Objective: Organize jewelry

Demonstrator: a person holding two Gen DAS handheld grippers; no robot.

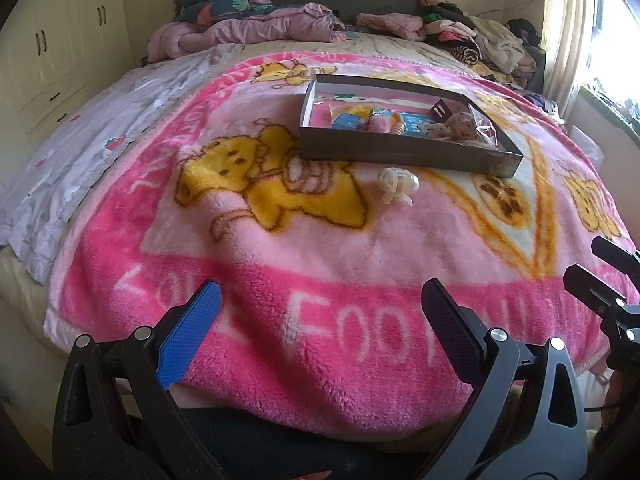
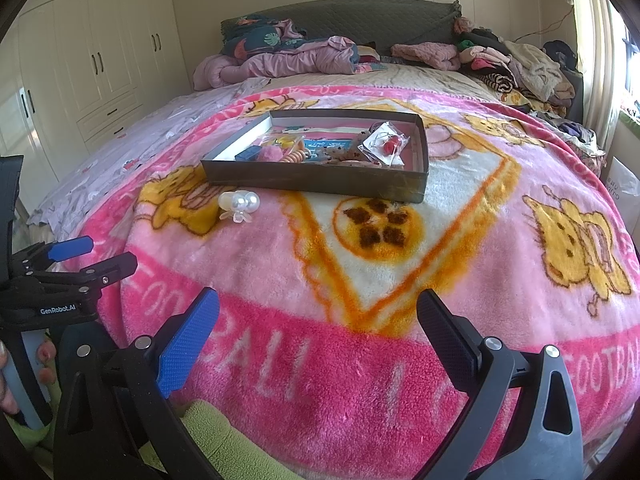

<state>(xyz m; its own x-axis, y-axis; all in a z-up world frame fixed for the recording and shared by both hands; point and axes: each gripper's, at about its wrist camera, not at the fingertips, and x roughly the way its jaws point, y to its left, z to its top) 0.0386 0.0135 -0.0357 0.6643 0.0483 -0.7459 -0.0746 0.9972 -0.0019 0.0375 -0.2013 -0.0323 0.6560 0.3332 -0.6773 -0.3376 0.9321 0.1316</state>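
Observation:
A shallow dark box [image 1: 404,156] [image 2: 312,180] lies on the pink blanket [image 1: 320,264] [image 2: 480,240] and holds several small items: hair ties, a blue piece, an orange coil, a clear bag with a red piece [image 2: 390,143]. A pearl hair clip [image 1: 397,185] [image 2: 239,205] lies on the blanket just in front of the box, outside it. My left gripper [image 1: 320,320] is open and empty near the bed's front edge. My right gripper [image 2: 318,320] is open and empty, to the right of the left one. The left gripper also shows in the right wrist view [image 2: 94,254].
Piles of clothes and bedding [image 1: 248,24] [image 2: 512,60] lie at the head of the bed. White wardrobes [image 2: 92,52] stand at the left. A window with a curtain [image 1: 576,20] is at the right. A green cloth [image 2: 224,432] lies under my right gripper.

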